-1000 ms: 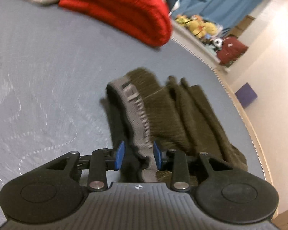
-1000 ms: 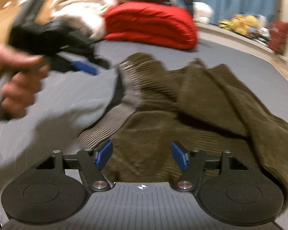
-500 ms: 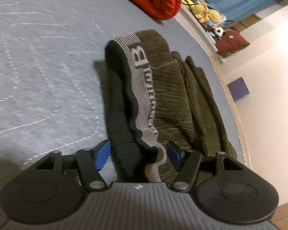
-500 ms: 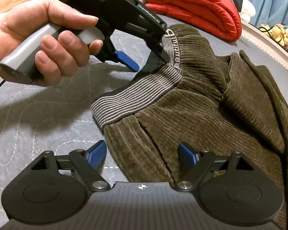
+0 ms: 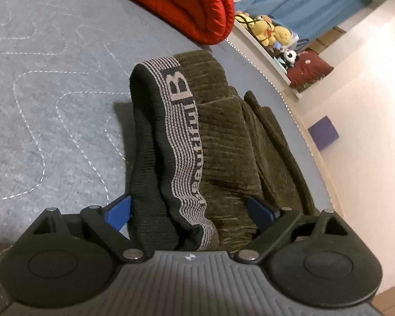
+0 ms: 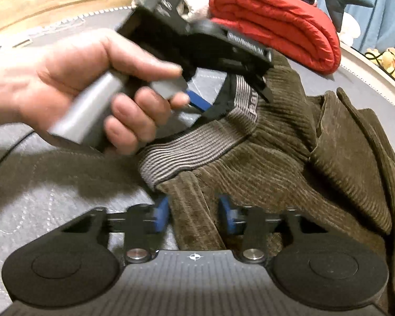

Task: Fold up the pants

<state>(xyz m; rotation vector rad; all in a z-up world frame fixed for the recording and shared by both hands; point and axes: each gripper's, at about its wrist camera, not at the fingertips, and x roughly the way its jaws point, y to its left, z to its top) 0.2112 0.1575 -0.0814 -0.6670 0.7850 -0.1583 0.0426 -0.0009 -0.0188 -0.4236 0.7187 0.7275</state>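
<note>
Olive corduroy pants with a grey striped waistband lie bunched on the grey quilted mat. My left gripper is open, its blue pads wide on either side of the waistband. In the right wrist view the pants fill the right side, and the left gripper held by a hand sits over the waistband. My right gripper has closed on a fold of corduroy just below the waistband corner.
A folded red quilt lies at the far side of the mat. Soft toys and a dark red bag sit along a ledge beyond the mat's edge. A purple box stands on the floor.
My left gripper has opened wide and let go of the waistband. My right gripper has moved forward onto the pants and closed from wide open onto a corduroy fold.
</note>
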